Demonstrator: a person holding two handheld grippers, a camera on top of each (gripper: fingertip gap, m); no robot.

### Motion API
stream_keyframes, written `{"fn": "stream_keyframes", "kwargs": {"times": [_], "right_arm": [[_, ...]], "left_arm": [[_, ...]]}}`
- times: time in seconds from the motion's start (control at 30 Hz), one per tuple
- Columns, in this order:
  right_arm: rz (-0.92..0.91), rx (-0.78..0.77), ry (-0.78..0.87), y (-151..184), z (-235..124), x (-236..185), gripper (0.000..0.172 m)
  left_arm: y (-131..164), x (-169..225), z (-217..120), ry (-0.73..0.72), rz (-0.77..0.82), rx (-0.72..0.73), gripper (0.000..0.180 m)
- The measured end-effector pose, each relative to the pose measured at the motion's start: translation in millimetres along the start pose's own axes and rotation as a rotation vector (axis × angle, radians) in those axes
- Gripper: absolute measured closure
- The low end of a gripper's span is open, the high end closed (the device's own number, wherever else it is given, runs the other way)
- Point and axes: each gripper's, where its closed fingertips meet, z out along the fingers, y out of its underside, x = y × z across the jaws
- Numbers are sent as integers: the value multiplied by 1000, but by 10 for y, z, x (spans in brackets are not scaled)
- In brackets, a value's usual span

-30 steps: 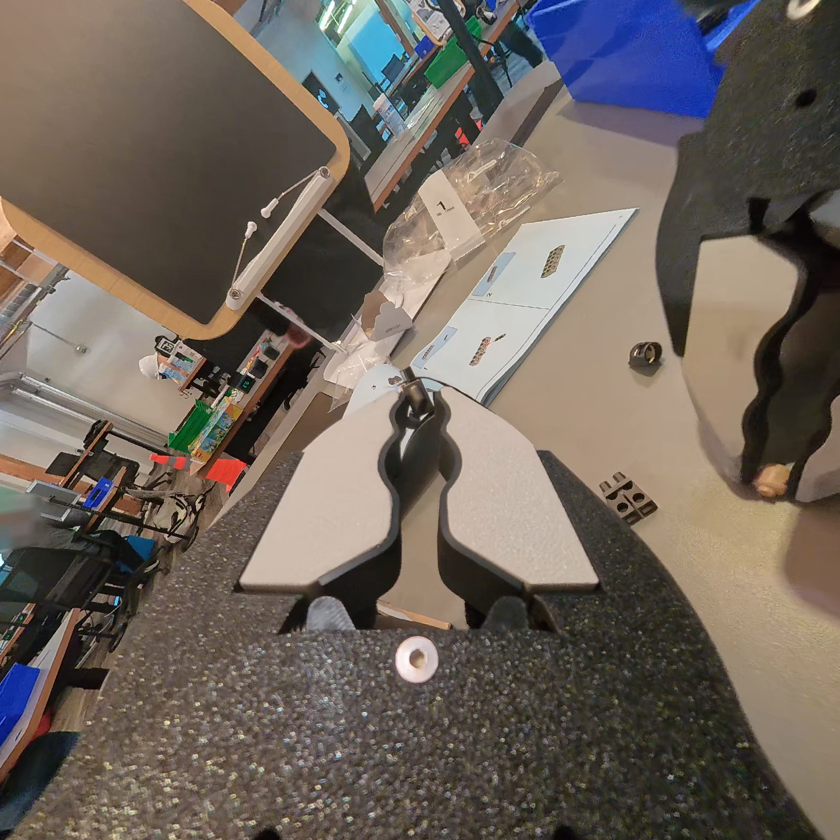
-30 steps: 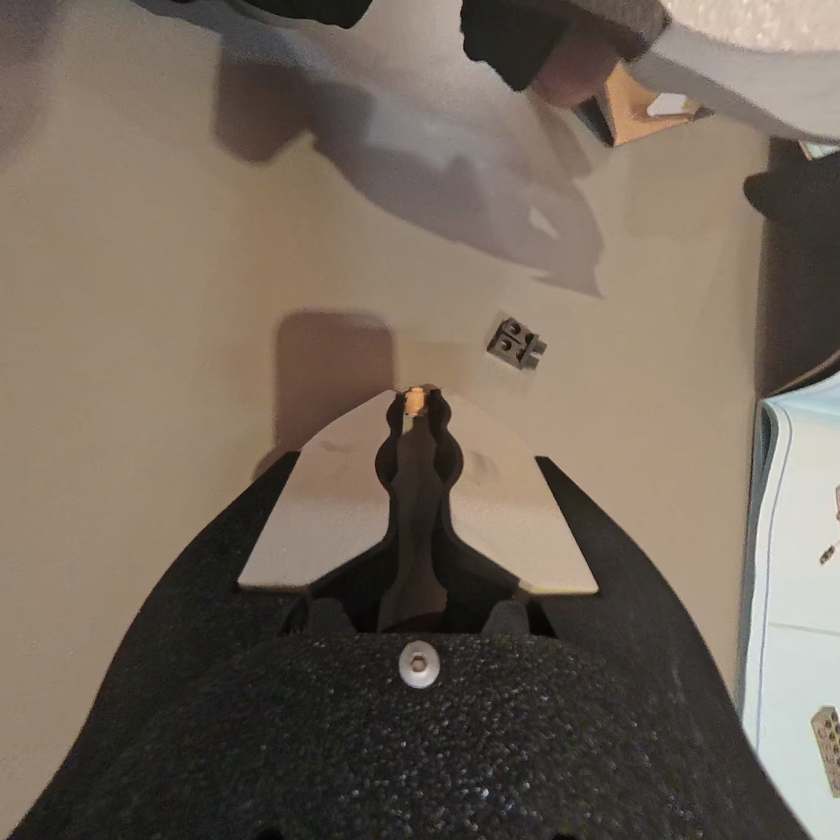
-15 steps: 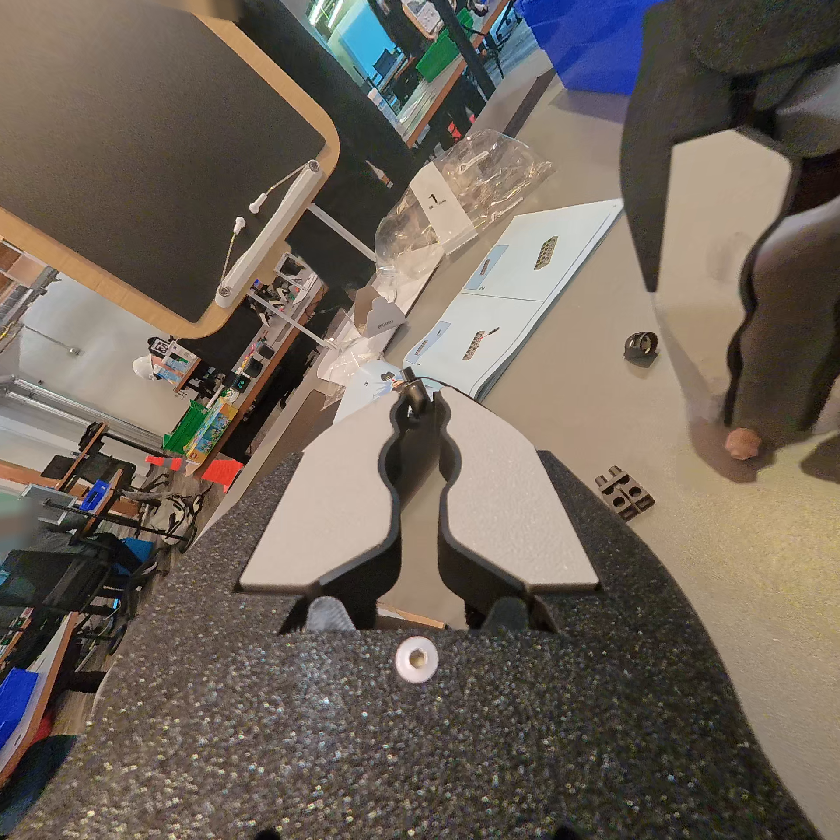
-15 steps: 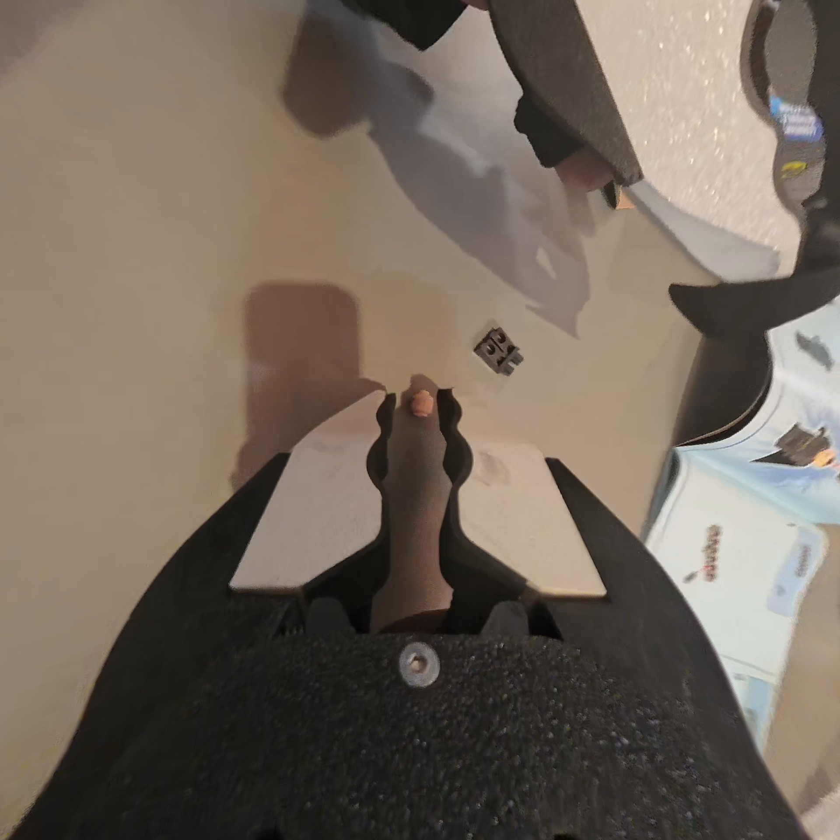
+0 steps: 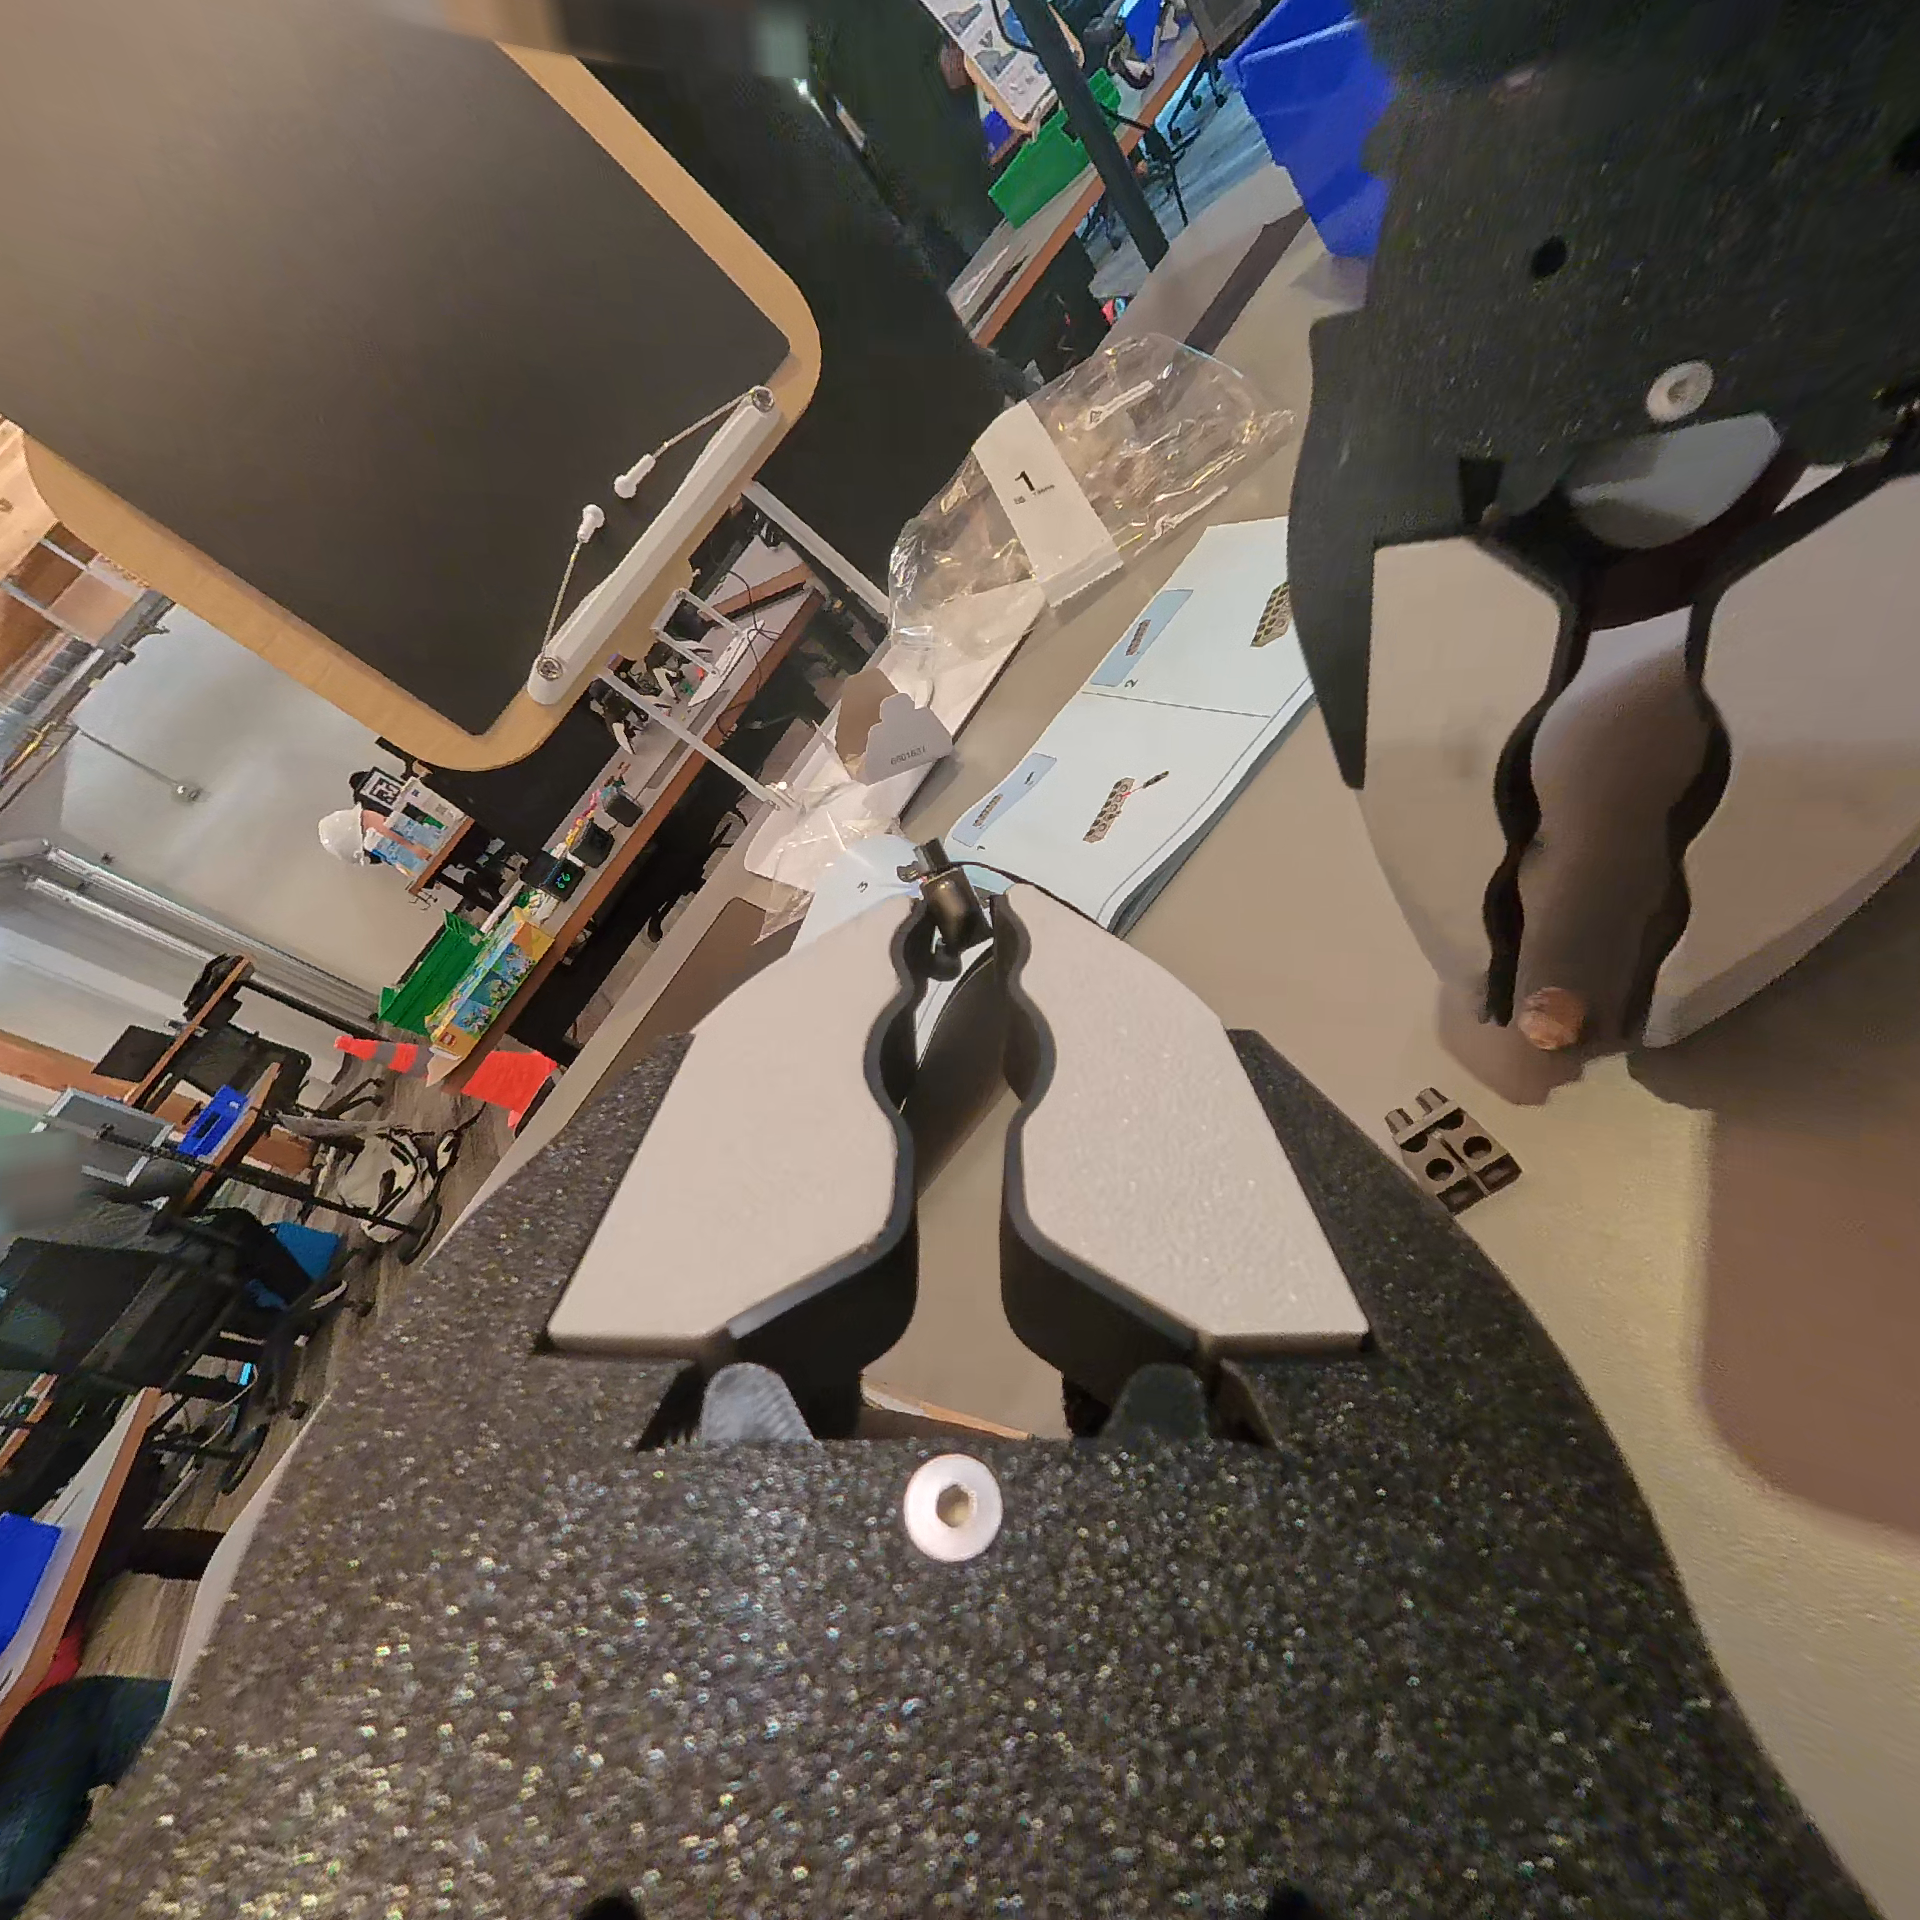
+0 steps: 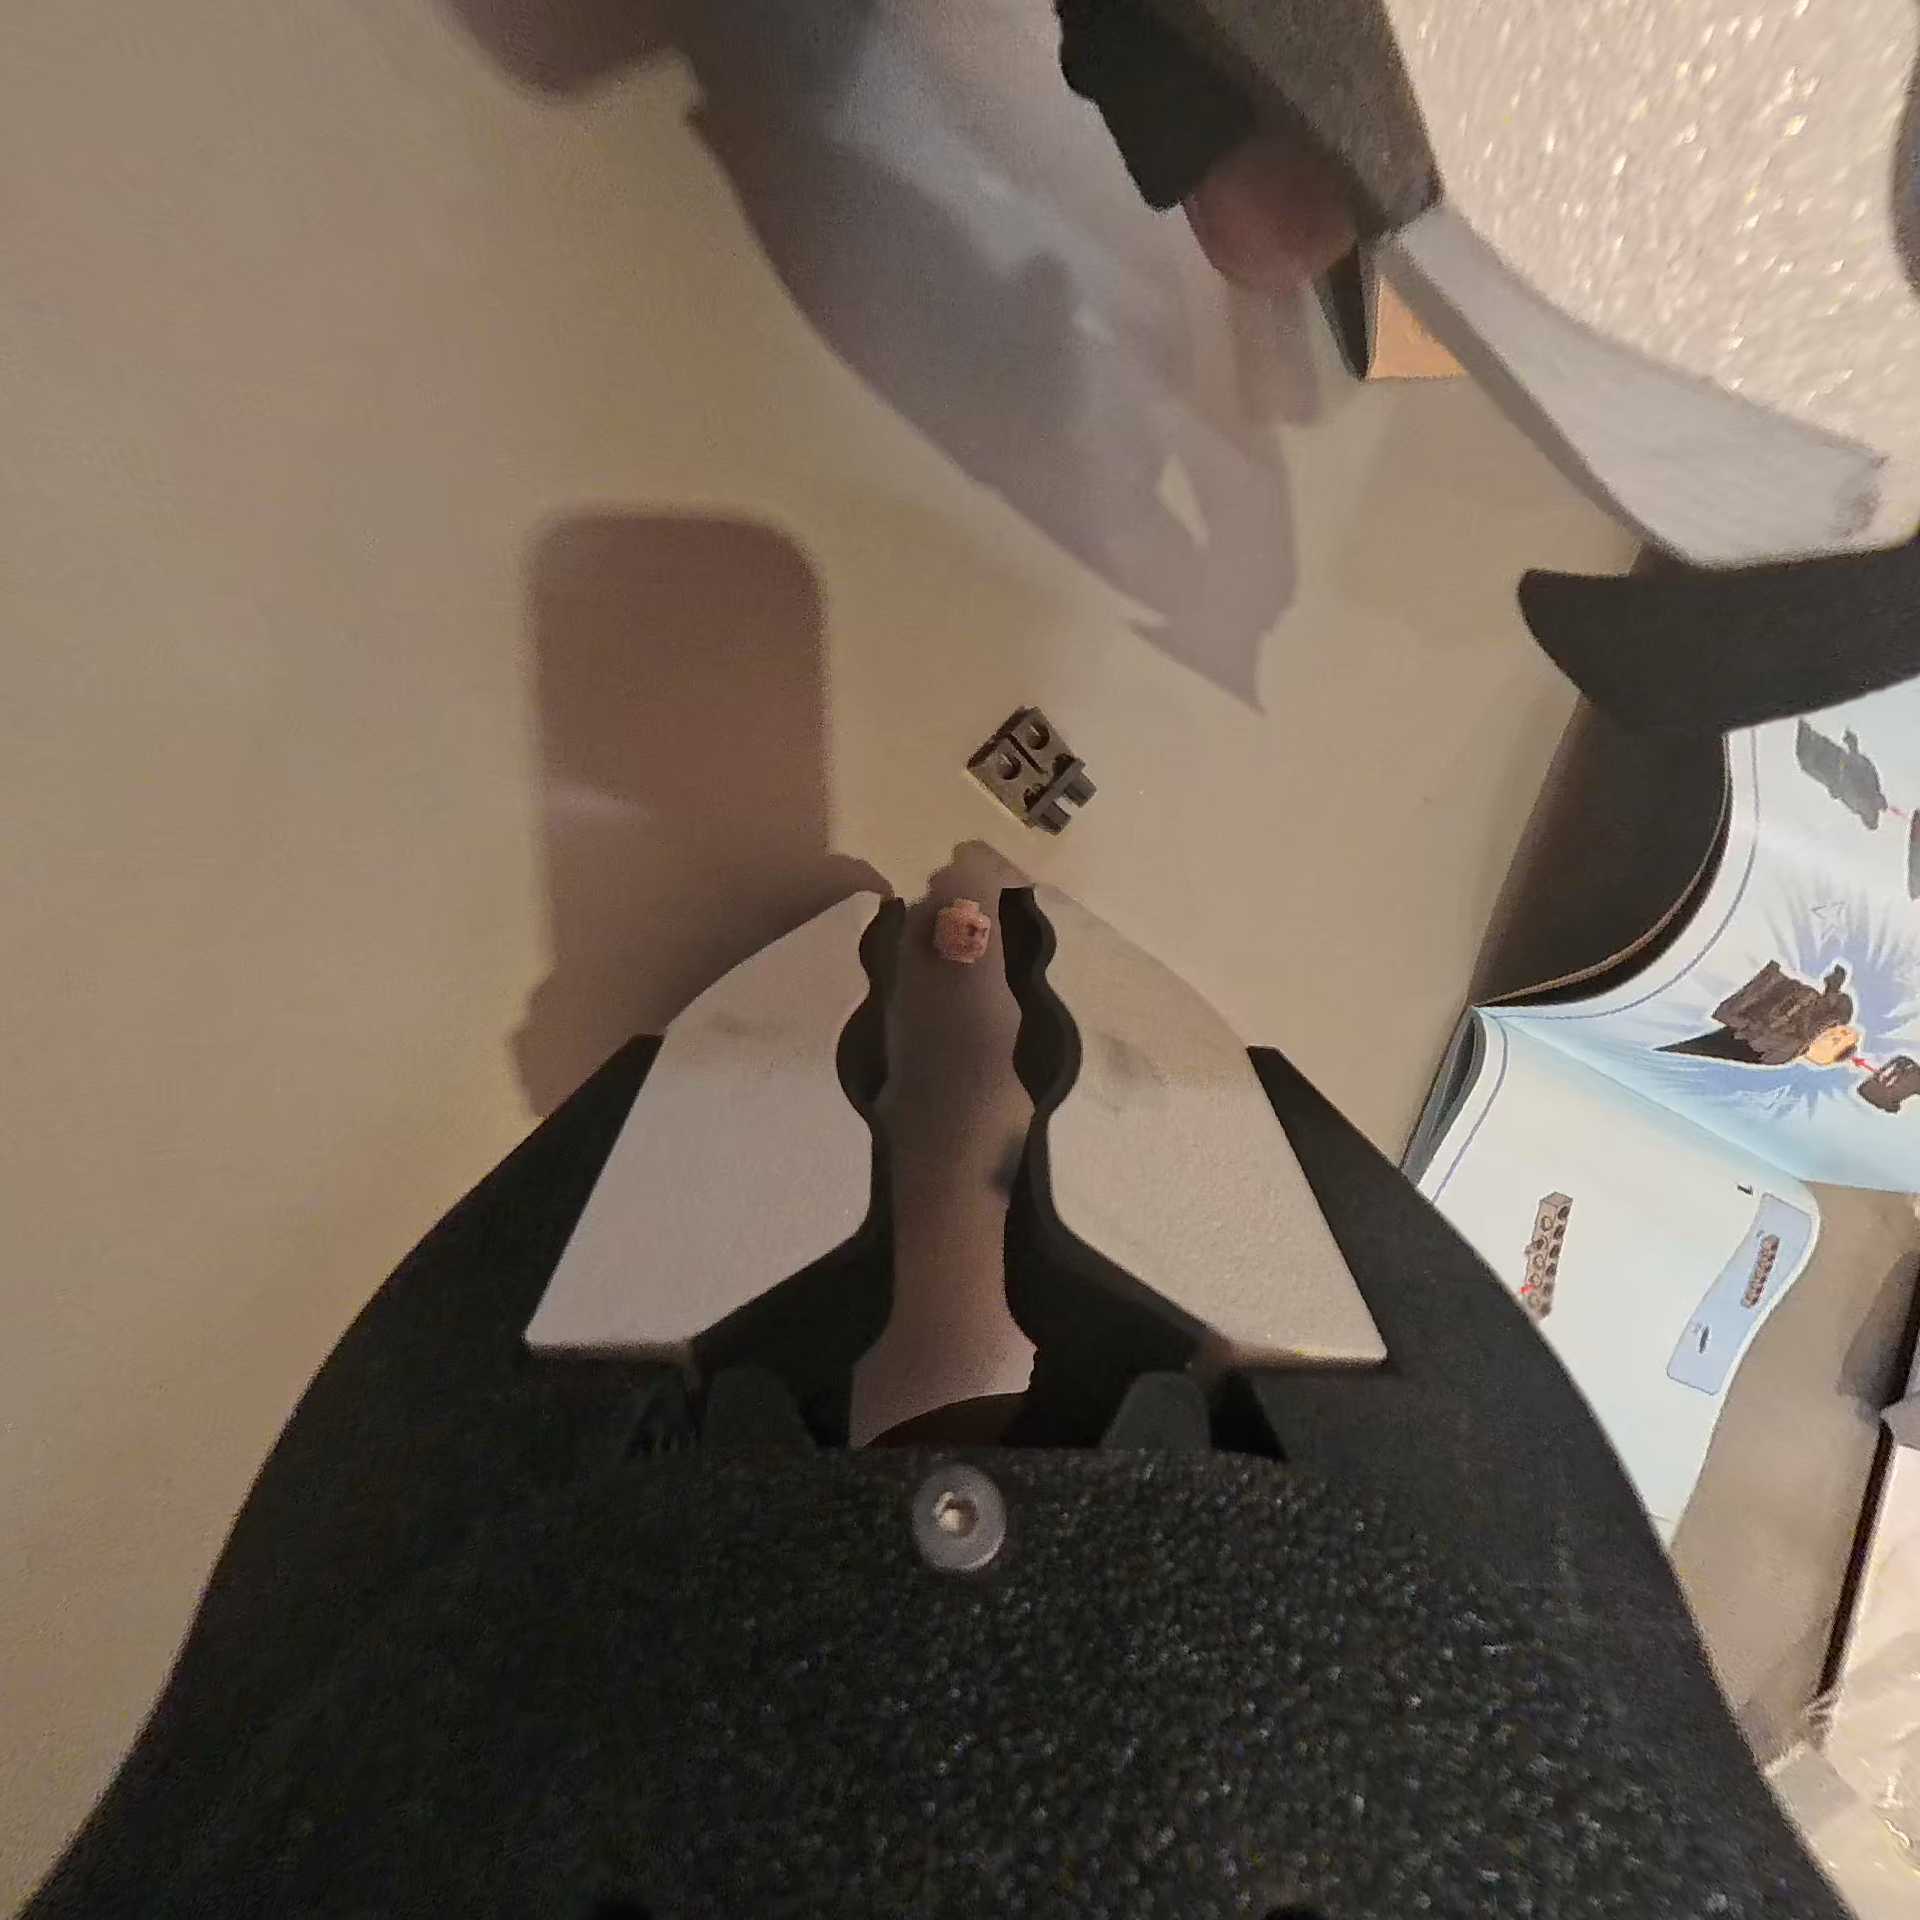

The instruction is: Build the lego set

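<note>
– Two tools in shot, and they're doing different jobs. The left tool (image 5: 951,920) is clenched on a small black piece (image 5: 948,902) right at its tips, held up off the surface (image 6: 312,520).

– And the right tool (image 6: 954,904)?

– Released. Its fingers stand apart, pointing down, and a tiny tan piece (image 6: 961,930) lies on the surface between them with a gap on either side. Neither pad presses on it.

– That's a change, isn't it?

– It is. A second ago the right tool has that tan piece pinched at its tips; now the fingers have spread and the piece sits free. The left tool's grip looks the same throughout.

– How would that tan bit handle?

– Going by its looks: very light, hard, rounded, so likely to roll or pop out under a squeeze. Best taken across its round sides, with the very fingertips, squarely centred.

– What's around it?

– A dark grey brick (image 6: 1034,769) lies near, just beyond the right tool's tips, not touching anything. An open booklet (image 6: 1662,1143) lies off to the side, and from the left wrist view a clear plastic bag (image 5: 1091,468) rests further back on the surface.
</note>
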Motion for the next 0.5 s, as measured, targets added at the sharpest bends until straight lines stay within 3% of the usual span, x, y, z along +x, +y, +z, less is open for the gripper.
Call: {"fn": "stream_keyframes", "kwargs": {"times": [0.27,0.5], "right_arm": [[41,-48,19,66,78,98,161],[179,98,94,46,-20,228,161]], "left_arm": [[-6,-3,-2,-3,5,-1,169],[23,14,18,11,-25,3,169]]}}
